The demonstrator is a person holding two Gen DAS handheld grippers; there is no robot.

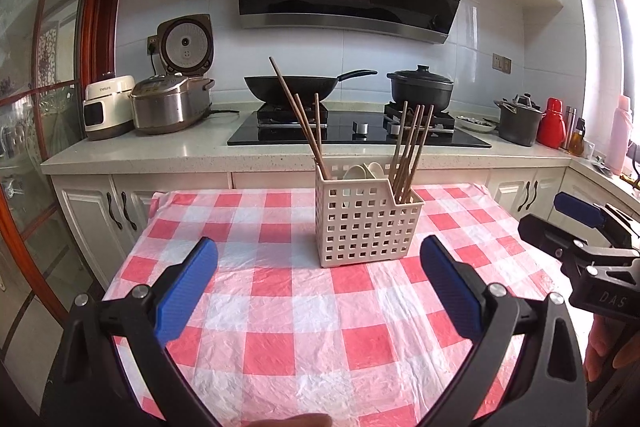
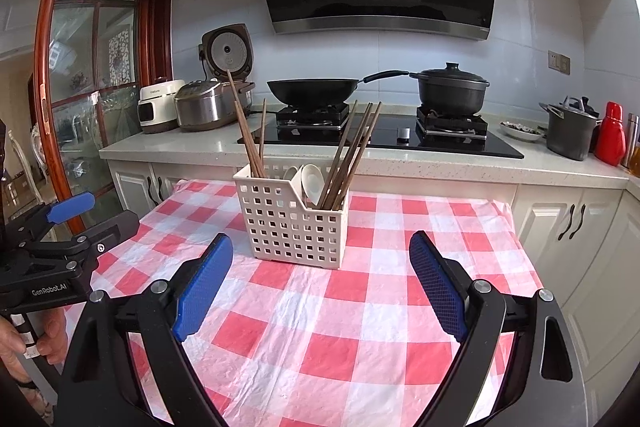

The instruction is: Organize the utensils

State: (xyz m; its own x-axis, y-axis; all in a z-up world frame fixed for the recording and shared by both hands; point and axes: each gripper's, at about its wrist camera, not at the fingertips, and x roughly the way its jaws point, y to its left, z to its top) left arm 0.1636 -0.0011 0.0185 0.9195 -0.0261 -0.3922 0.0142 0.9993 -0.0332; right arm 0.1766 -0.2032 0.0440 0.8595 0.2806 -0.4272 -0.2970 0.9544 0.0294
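My left claw [image 1: 319,285] hangs wide apart above the checked tabletop [image 1: 304,327], gripping nothing. Ahead of it stands the perforated caddy [image 1: 366,223]: three chopsticks [image 1: 302,117] lean in its left compartment, white spoons [image 1: 366,171] sit in the middle, a chopstick bundle [image 1: 412,147] on the right. My right claw [image 2: 321,285] is likewise spread wide and empty, short of the caddy.

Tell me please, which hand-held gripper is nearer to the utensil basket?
Neither clearly. Left hand-held gripper sits before the utensil basket, slightly left; right hand-held gripper sits before it, slightly right. Both open, apart from it.
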